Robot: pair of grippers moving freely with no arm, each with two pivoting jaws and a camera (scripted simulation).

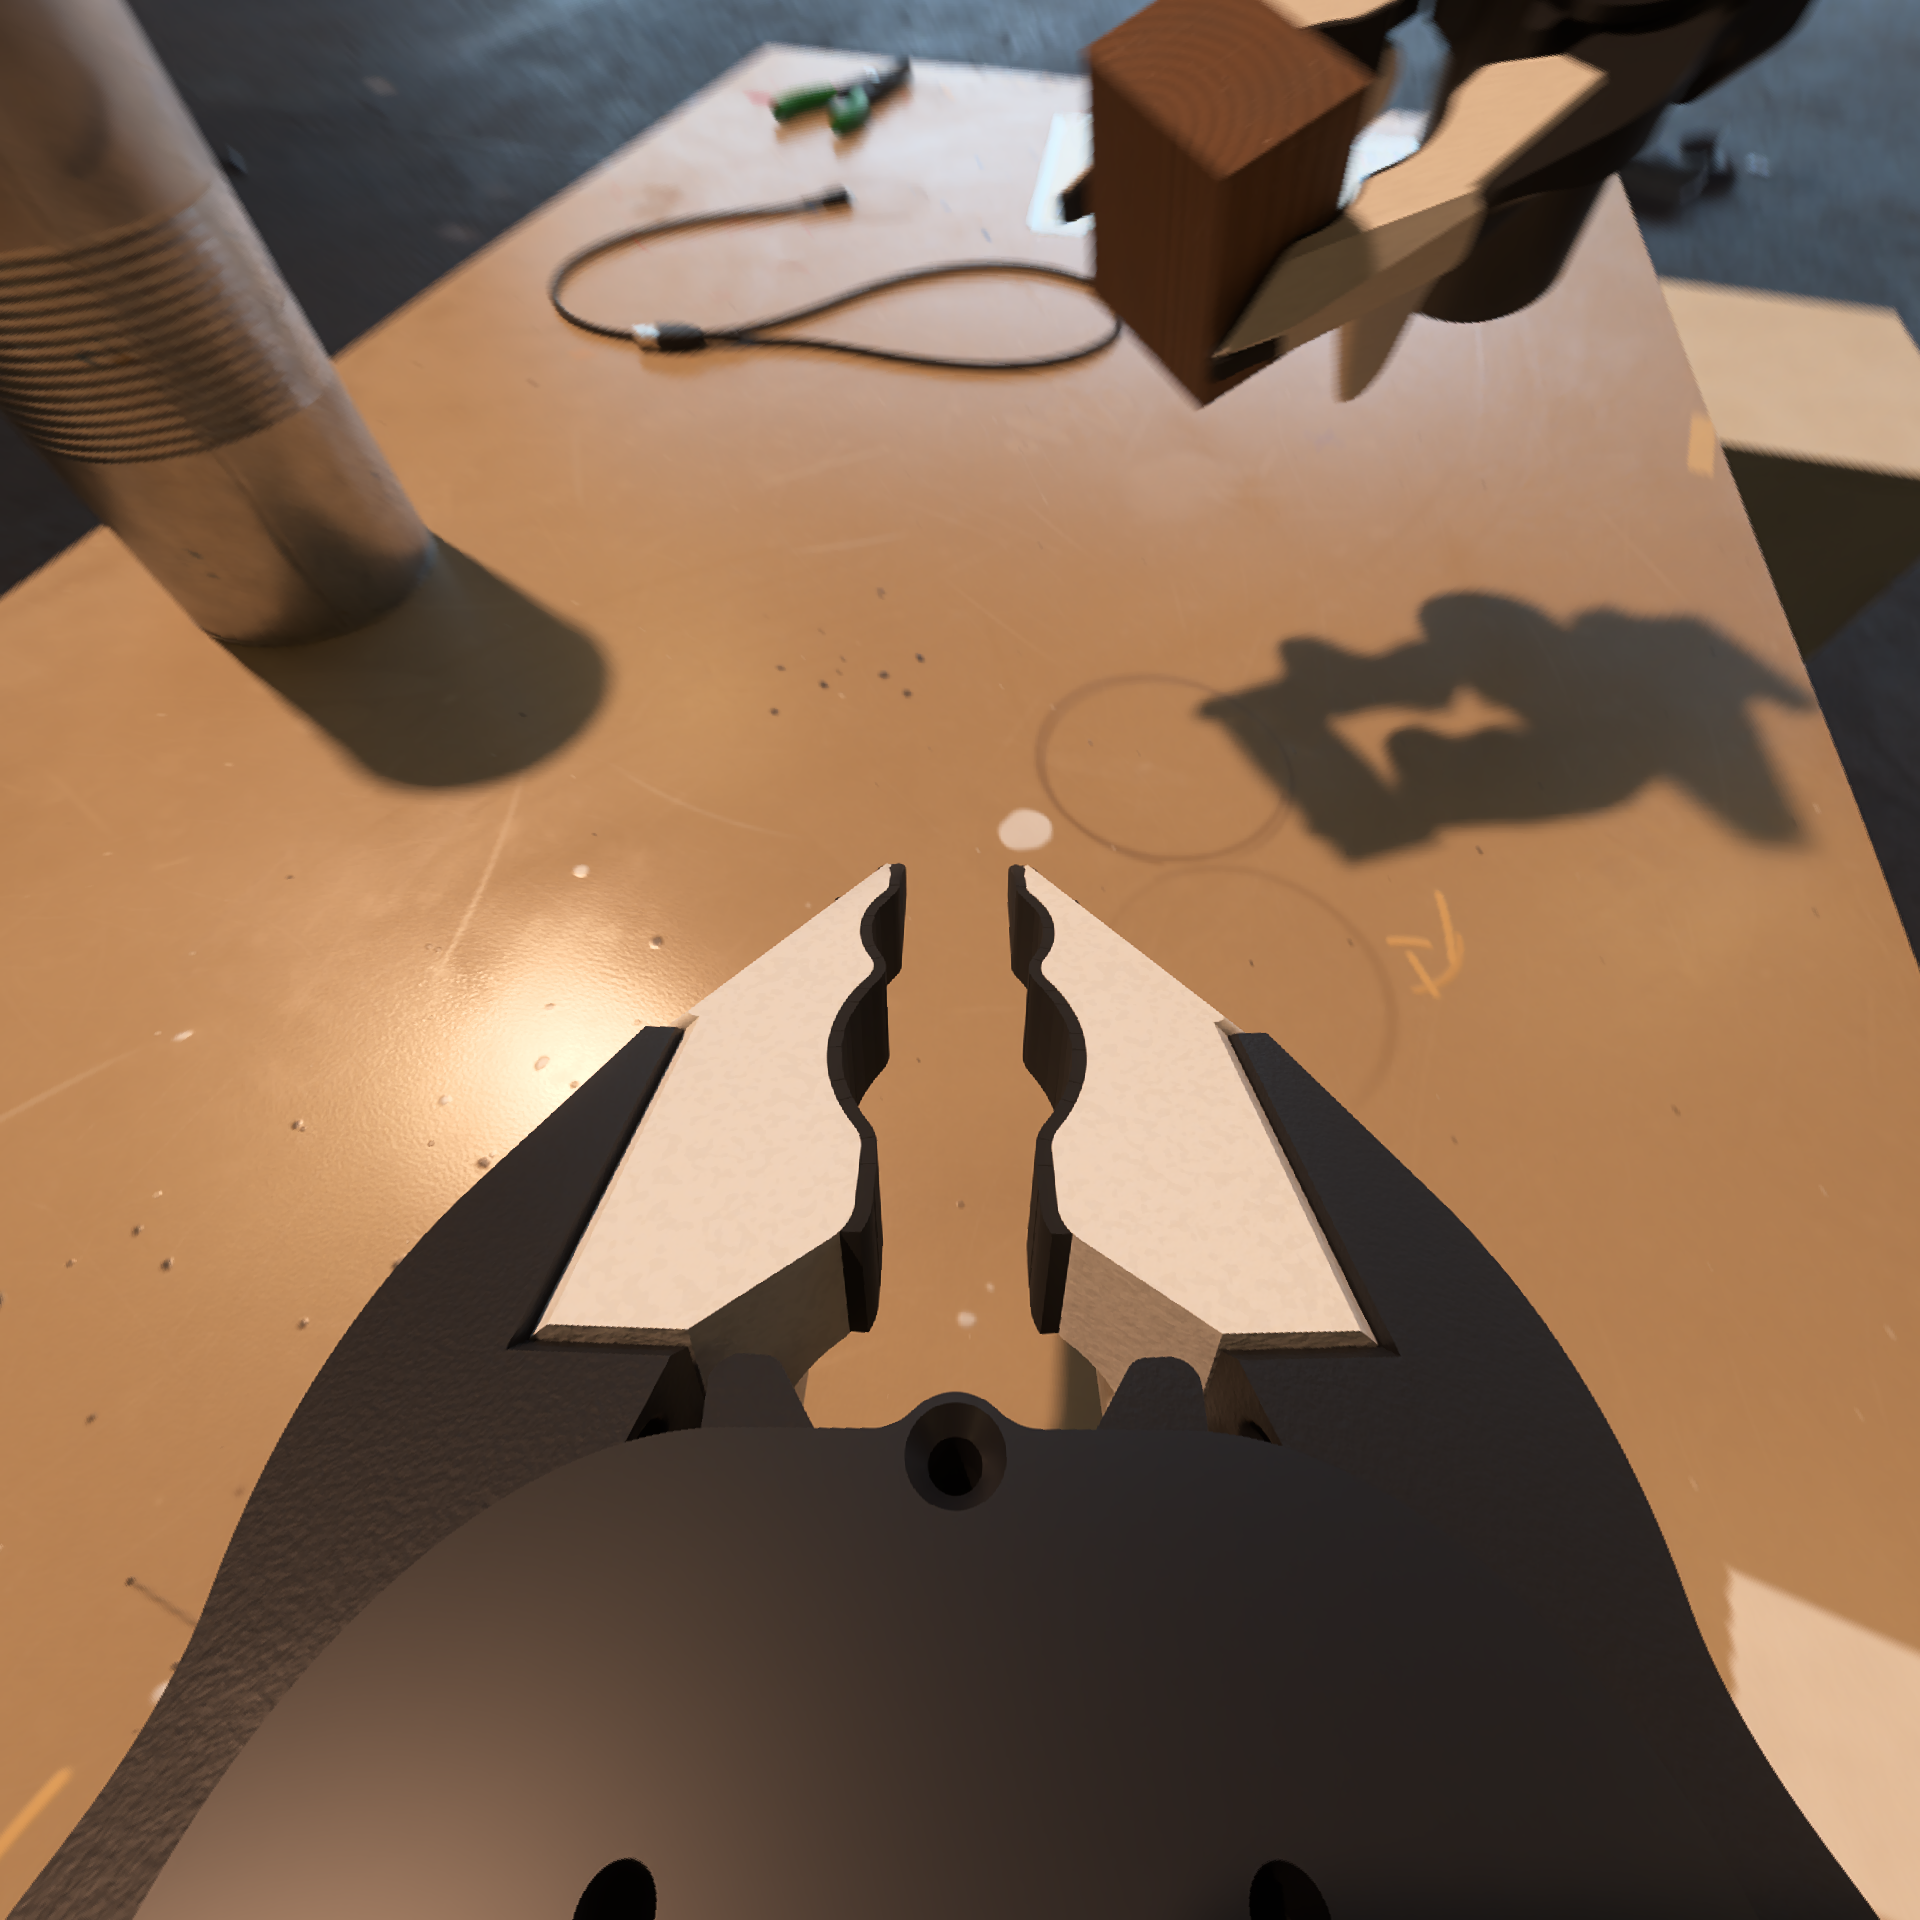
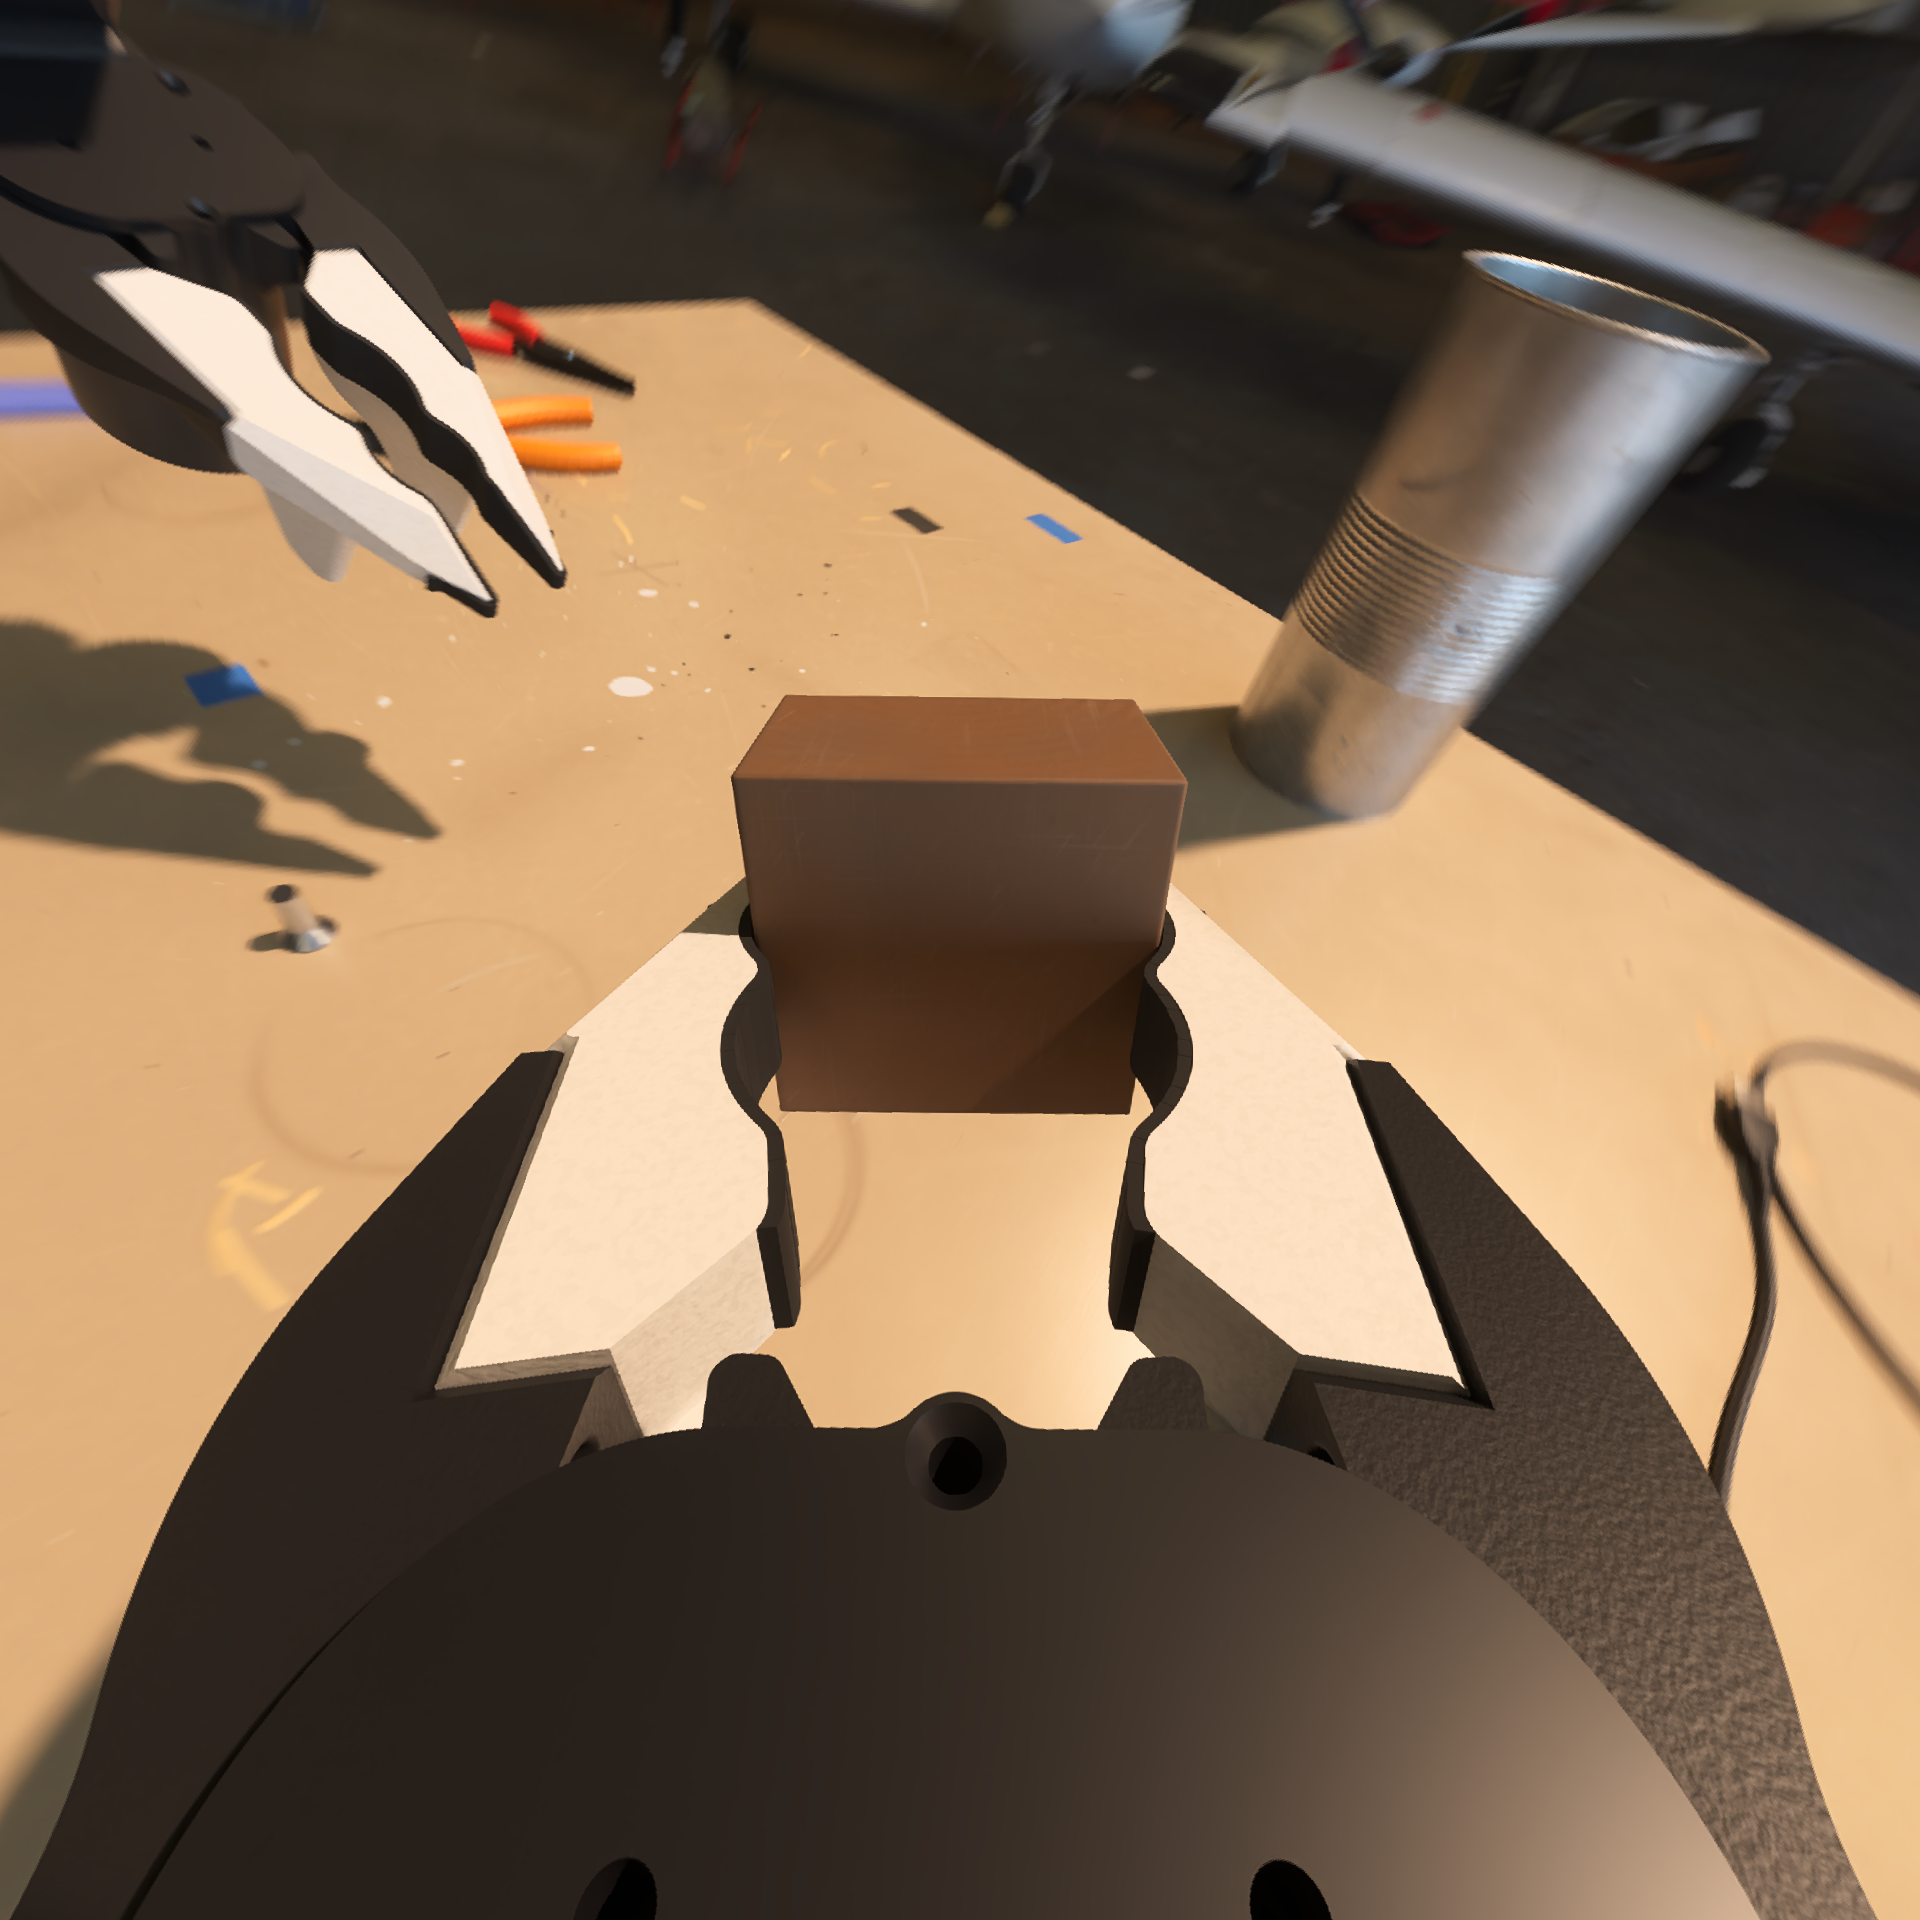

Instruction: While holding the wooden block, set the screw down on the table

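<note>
A: Left wrist view?
B: The left gripper (image 1: 956, 883) hangs above the table (image 1: 727, 582), jaws parted, nothing between them. The wooden block (image 1: 1205, 208) is far ahead, right.
A: Right wrist view?
B: The right gripper (image 2: 956, 925) clamps the block; the screw (image 2: 296, 920) lies on the table, forward-left.

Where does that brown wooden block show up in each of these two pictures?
Left wrist view: the brown wooden block is at the upper right, above the table, clamped by the right gripper.
Right wrist view: the block sits at the centre, between the gripper's own white fingers.
Shared landmark: the tall threaded metal cylinder standing on the tan table.
</note>
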